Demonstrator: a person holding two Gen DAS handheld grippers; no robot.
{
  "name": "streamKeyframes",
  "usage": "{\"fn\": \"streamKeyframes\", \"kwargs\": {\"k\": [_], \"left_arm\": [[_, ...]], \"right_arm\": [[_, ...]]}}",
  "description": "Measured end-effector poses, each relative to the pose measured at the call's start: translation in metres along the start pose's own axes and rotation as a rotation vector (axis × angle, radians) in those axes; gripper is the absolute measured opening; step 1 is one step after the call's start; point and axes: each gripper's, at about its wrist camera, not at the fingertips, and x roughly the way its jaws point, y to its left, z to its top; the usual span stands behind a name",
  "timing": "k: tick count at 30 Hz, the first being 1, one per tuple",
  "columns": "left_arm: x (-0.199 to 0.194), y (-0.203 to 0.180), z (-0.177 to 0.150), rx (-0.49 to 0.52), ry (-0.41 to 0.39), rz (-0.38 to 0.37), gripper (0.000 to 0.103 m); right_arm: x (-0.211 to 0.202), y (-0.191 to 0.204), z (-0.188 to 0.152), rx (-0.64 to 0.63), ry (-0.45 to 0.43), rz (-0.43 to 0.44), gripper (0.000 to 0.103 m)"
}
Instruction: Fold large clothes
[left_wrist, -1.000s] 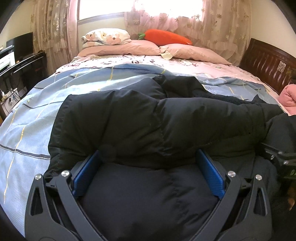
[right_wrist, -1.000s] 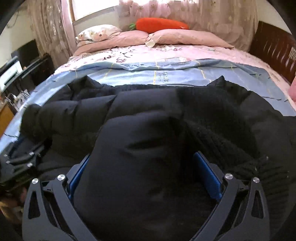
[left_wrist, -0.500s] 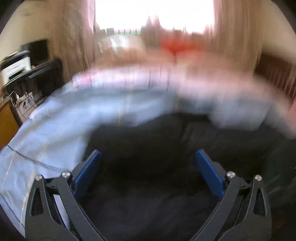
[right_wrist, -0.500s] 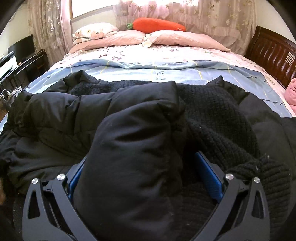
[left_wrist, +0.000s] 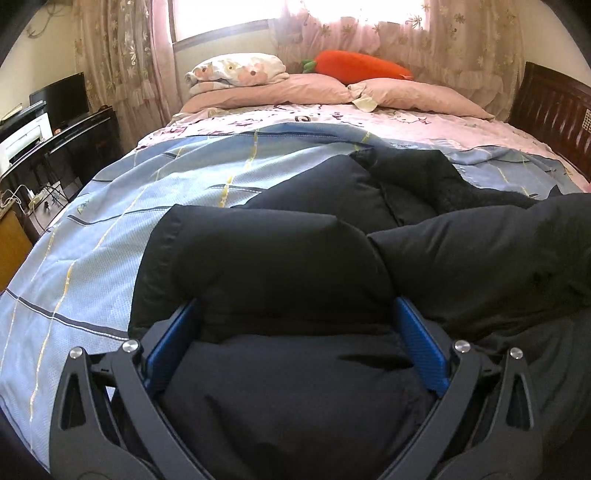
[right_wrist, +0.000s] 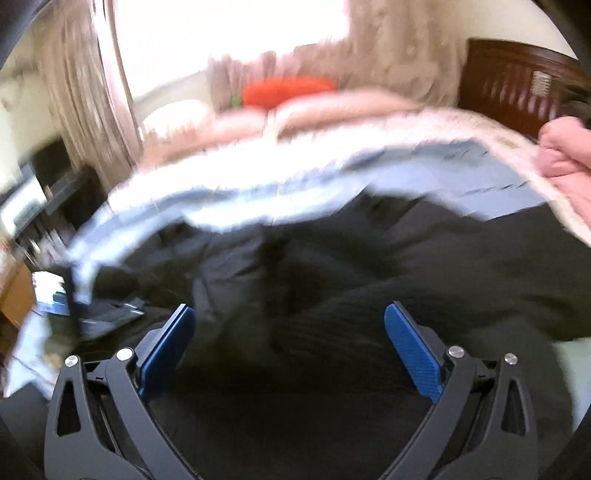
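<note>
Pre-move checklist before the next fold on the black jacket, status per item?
1. Left gripper open around a padded fold of the black jacket: ok, jaws wide, fabric between them.
2. Right gripper open over the dark fabric: ok, jaws apart; contact with the fabric cannot tell.
3. Right wrist view steady: not ok, heavy motion blur.
4. Jacket lying flat: not ok, bunched, with layers overlapping.
5. Free space on the blue blanket to the jacket's left: ok.
6. Knit lining tucked in: cannot tell, only partly visible.
</note>
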Motion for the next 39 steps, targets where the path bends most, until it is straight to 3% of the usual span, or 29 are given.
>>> {"fn": "streamKeyframes", "kwargs": {"k": [3,4,7,10,13,18,20,24,28,30,32,33,34,36,39], "left_arm": [[-0.001,0.000,-0.001,-0.003,-0.003,0.007,0.101],[-0.001,0.000,-0.001,-0.002,-0.003,0.011,0.101],[-0.001,0.000,-0.001,-0.001,-0.004,0.017,0.101],[-0.001,-0.001,-0.002,-0.001,-0.004,0.017,0.101],[-0.001,-0.001,-0.002,0.002,-0.001,0.023,0.101],[-0.002,-0.002,-0.002,0.000,0.000,0.026,0.101],[-0.001,-0.001,-0.002,0.000,0.000,0.025,0.101],[-0.001,-0.001,-0.001,0.004,0.001,0.029,0.101],[0.000,0.000,0.000,-0.002,0.000,0.023,0.101],[0.000,0.001,0.000,-0.007,0.000,0.019,0.101],[0.000,0.001,0.000,-0.010,-0.001,0.018,0.101],[0.000,0.001,-0.001,-0.012,-0.001,0.018,0.101],[0.000,0.001,-0.001,-0.015,-0.002,0.015,0.101],[0.000,0.003,-0.001,-0.019,-0.003,0.011,0.101],[0.000,0.003,-0.002,-0.022,-0.004,0.010,0.101]], "right_arm": [[-0.039,-0.090,0.002,0.092,0.029,-0.155,0.102],[-0.049,-0.138,-0.003,0.181,0.038,-0.215,0.102],[-0.064,-0.264,-0.024,0.540,0.072,-0.272,0.102],[-0.076,-0.345,-0.052,0.846,-0.027,-0.183,0.102],[-0.071,-0.387,-0.075,1.036,-0.107,-0.102,0.102],[-0.039,-0.411,-0.088,1.107,-0.129,-0.100,0.102],[-0.032,-0.415,-0.077,1.091,-0.165,-0.114,0.102],[-0.011,-0.426,-0.058,1.128,-0.198,-0.050,0.102],[-0.021,-0.440,-0.049,1.210,-0.313,-0.042,0.102],[-0.013,-0.440,-0.038,1.171,-0.297,-0.054,0.101],[0.006,-0.437,-0.023,1.060,-0.152,-0.021,0.088],[0.015,-0.432,-0.015,0.995,-0.075,-0.042,0.067],[0.019,-0.422,-0.007,0.908,-0.023,-0.117,0.046],[0.016,-0.397,0.009,0.763,0.002,-0.199,0.025],[-0.003,-0.353,0.037,0.574,-0.049,-0.284,0.018]]}}
